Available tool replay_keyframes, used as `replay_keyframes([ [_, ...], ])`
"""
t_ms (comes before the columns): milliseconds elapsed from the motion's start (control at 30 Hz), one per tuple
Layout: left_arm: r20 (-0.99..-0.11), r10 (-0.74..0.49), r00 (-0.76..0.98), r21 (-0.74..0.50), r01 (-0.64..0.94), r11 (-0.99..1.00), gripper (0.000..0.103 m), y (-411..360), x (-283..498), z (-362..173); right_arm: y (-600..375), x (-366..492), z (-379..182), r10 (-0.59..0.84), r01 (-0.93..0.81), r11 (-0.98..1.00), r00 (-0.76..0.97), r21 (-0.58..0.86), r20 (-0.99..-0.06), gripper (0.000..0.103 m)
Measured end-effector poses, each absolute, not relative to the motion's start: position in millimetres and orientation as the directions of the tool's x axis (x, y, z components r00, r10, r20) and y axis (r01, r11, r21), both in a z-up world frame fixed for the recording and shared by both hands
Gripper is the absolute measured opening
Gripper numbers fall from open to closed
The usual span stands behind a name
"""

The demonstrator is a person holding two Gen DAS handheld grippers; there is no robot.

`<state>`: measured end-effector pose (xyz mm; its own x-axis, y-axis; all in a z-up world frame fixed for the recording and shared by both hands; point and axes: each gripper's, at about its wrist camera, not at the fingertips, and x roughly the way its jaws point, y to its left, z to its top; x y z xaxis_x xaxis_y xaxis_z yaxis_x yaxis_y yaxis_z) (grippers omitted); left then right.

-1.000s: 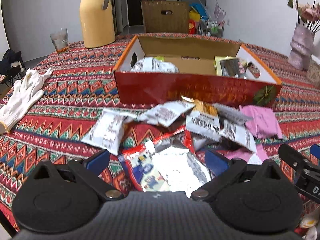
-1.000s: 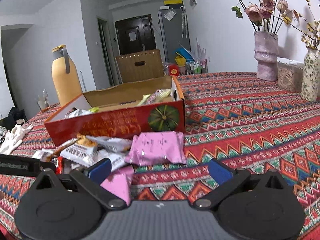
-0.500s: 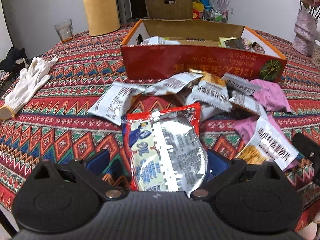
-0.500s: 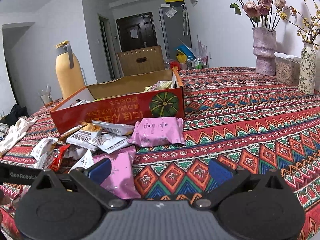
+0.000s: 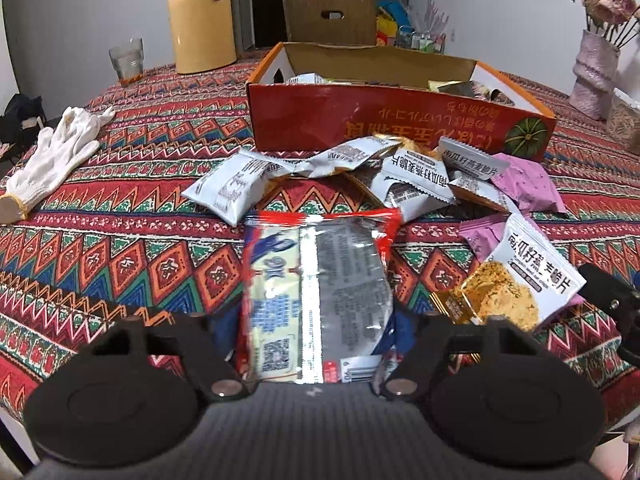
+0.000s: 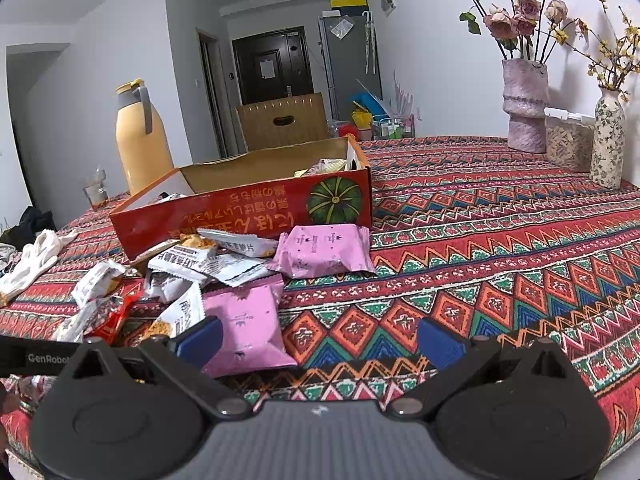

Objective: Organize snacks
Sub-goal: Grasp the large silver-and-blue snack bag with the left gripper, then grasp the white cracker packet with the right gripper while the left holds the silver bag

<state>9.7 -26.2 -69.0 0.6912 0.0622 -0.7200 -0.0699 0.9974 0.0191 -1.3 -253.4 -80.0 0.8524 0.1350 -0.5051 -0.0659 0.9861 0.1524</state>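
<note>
A red and silver snack packet [image 5: 316, 280] lies lengthwise between the fingers of my left gripper [image 5: 310, 340]. The jaws are closing, and both pads sit against the packet's long edges. Behind it, a heap of white snack packets [image 5: 416, 176] and a pink one [image 5: 528, 184] lies in front of the red cardboard box [image 5: 360, 120], which holds a few packets. My right gripper [image 6: 320, 340] hangs open above the patterned cloth with nothing between its fingers. A pink packet [image 6: 244, 320] lies just inside its left finger, and a second pink packet [image 6: 324, 248] rests by the box [image 6: 240, 212].
A white glove [image 5: 52, 160] lies at the left, with a glass [image 5: 127, 58] and a yellow flask [image 5: 200, 24] behind it. Two vases [image 6: 524, 104] [image 6: 608, 140] stand at the far right. A white packet with a golden picture [image 5: 520, 280] lies right of the left gripper.
My left gripper moved forward and down over the red and silver packet, then its jaws narrowed from wide open onto the packet's edges. The right gripper shifted slightly toward the near pink packet.
</note>
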Motion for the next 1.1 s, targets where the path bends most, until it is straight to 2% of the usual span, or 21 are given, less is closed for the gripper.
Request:
replay_keyframes([
  [100,-0.707,0.058,0.705,0.016,-0.066,0.998,0.060,-24.6,3.7,-66.5,-251.2,-6.4,-77.8,0.134,-0.067,0.986,0.857,0.151,-0.497,0.103],
  [400,-0.654,0.052,0.755,-0.003,-0.071,0.998,0.059,-13.9,-16.1,-50.4,-238.4,-23.4,-67.0,0.140,-0.088,0.987,0.880,0.135,-0.453,0.103],
  [633,-0.633,0.052,0.773,-0.016,-0.080,0.997,0.059,-1.6,-26.7,-43.7,-231.8,-29.0,-61.5,0.068,-0.021,0.993,0.909,0.117,-0.412,0.103],
  [733,-0.626,0.043,0.778,-0.028,-0.077,0.997,0.059,4.0,-29.9,-42.5,-223.7,-32.5,-60.2,0.082,-0.049,0.995,0.909,0.092,-0.408,0.103],
  [933,-0.617,0.032,0.787,-0.038,-0.070,0.997,0.059,12.5,-35.5,-43.6,-194.0,-29.8,-66.0,0.123,-0.124,0.992,0.894,0.025,-0.430,0.103],
  [1100,-0.618,0.029,0.786,-0.050,-0.076,0.996,0.059,22.2,-37.9,-46.1,-162.0,-21.8,-80.4,0.132,-0.193,0.977,0.878,-0.086,-0.461,0.103],
])
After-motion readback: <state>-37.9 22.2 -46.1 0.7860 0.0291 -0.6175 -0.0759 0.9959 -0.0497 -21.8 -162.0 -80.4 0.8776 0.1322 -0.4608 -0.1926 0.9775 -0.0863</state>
